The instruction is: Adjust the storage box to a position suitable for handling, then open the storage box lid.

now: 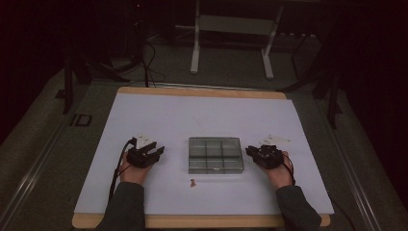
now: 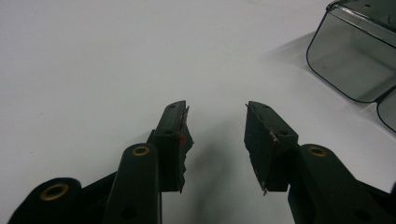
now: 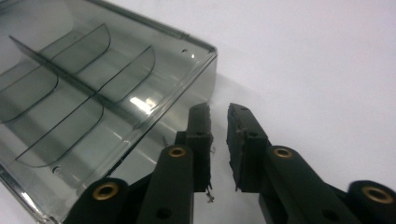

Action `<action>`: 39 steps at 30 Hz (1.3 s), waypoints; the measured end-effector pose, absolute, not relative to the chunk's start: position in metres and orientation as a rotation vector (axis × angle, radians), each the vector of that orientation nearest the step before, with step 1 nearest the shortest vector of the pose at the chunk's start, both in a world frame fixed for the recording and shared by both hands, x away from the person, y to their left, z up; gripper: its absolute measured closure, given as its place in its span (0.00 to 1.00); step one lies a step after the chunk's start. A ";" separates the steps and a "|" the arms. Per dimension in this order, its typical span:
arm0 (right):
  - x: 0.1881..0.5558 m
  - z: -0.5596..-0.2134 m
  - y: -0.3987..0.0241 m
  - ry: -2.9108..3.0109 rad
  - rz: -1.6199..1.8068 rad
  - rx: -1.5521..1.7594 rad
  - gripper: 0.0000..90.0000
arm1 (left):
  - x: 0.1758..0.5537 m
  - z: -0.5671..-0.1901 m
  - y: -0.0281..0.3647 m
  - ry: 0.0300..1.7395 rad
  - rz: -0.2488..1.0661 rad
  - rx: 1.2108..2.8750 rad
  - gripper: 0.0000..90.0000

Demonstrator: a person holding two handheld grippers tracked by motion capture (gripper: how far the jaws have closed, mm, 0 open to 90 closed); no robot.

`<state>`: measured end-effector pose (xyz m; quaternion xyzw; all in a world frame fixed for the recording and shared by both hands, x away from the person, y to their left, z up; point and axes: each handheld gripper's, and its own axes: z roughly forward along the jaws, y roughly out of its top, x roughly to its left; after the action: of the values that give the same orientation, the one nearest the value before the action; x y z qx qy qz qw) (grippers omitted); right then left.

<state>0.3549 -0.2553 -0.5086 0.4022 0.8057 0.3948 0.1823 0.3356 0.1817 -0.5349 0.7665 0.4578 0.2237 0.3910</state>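
Observation:
A clear grey compartment box [image 1: 215, 140] lies on the white mat at the table's middle, its cells empty. My left gripper [image 1: 160, 151] rests on the mat to the left of the box, pointing toward it. In the left gripper view, the left gripper [image 2: 217, 112] stands open over bare mat, with a corner of the box [image 2: 348, 65] at the upper right. My right gripper [image 1: 250, 151] rests to the right of the box. In the right gripper view, the right gripper [image 3: 218, 114] shows a narrow gap with nothing in it, its tips close beside the box wall [image 3: 196, 79].
A small reddish-brown piece [image 1: 193, 183] lies on the mat just in front of the box. The white mat [image 1: 202, 110] covers a wooden table [image 1: 202, 221]. Beyond the table are a white stand's legs [image 1: 195, 57] and dark floor with cables.

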 end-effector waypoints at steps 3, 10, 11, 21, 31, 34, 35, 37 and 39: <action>0.354 -0.505 -0.259 2.253 1.123 1.143 0.82 | 0.336 -0.535 0.182 1.163 0.569 1.946 0.66; 0.352 -0.497 -0.268 2.209 1.134 1.163 0.75 | 0.337 -0.535 0.181 1.161 0.567 1.946 0.65; 0.352 -0.496 -0.270 2.203 1.139 1.166 0.74 | 0.337 -0.535 0.181 1.160 0.567 1.948 0.65; 0.348 -0.489 -0.269 2.224 1.149 1.126 0.66 | 0.337 -0.535 0.180 1.155 0.570 1.955 0.63; 0.345 -0.483 -0.265 2.244 1.187 1.118 0.61 | 0.337 -0.535 0.179 1.158 0.568 1.958 0.62; 0.343 -0.482 -0.264 2.251 1.200 1.115 0.59 | 0.337 -0.535 0.179 1.159 0.567 1.957 0.62; 0.343 -0.481 -0.263 2.256 1.203 1.111 0.59 | 0.337 -0.535 0.179 1.159 0.567 1.957 0.62; 0.342 -0.480 -0.262 2.261 1.211 1.108 0.59 | 0.337 -0.535 0.179 1.158 0.567 1.958 0.62; 0.341 -0.479 -0.261 2.265 1.221 1.103 0.59 | 0.337 -0.535 0.179 1.157 0.568 1.957 0.62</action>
<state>0.3408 -0.2605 -0.4791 0.3882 0.7973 0.4297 0.1701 0.3369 0.1786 -0.5347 0.7695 0.4550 0.2233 0.3885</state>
